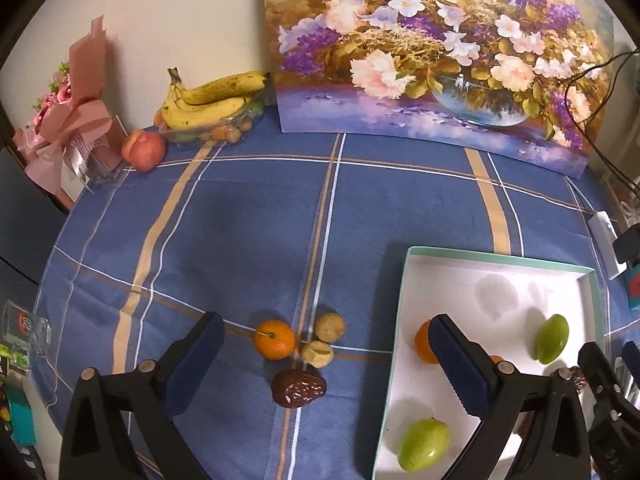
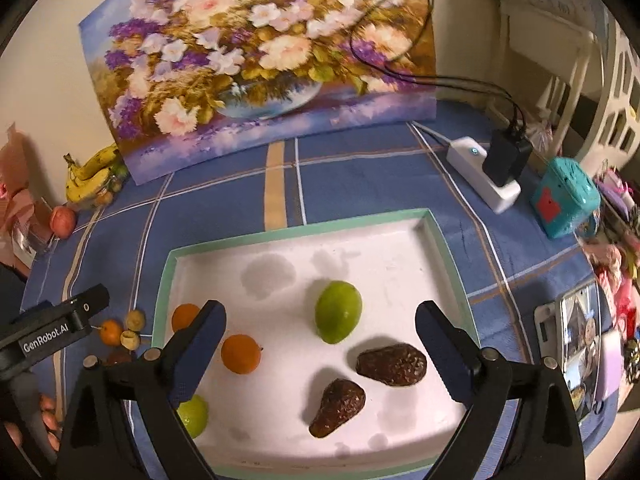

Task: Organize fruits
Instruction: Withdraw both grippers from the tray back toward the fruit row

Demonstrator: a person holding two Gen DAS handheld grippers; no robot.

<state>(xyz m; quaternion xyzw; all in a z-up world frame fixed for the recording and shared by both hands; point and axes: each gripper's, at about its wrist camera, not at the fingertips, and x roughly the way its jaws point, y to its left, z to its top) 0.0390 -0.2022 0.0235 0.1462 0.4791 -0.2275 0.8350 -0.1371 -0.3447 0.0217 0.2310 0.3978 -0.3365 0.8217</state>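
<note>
A white tray with a green rim (image 2: pixel 304 229) holds two green fruits (image 2: pixel 338 312), two small oranges (image 2: pixel 241 354) and two dark dates (image 2: pixel 391 364). On the blue cloth left of the tray lie a small orange (image 1: pixel 275 340), two walnuts (image 1: pixel 329 327) and a dark date (image 1: pixel 298 387). My left gripper (image 1: pixel 326 364) is open and empty, above these loose fruits. My right gripper (image 2: pixel 320 350) is open and empty, above the tray. The tray also shows in the left wrist view (image 1: pixel 404 280).
A bowl with bananas (image 1: pixel 212 98) and an apple (image 1: pixel 143 150) stand at the back left, by a pink bouquet (image 1: pixel 68 112). A flower painting (image 1: pixel 432 48) leans on the wall. A white power strip (image 2: pixel 482 174) and a teal box (image 2: pixel 566 200) sit at the right.
</note>
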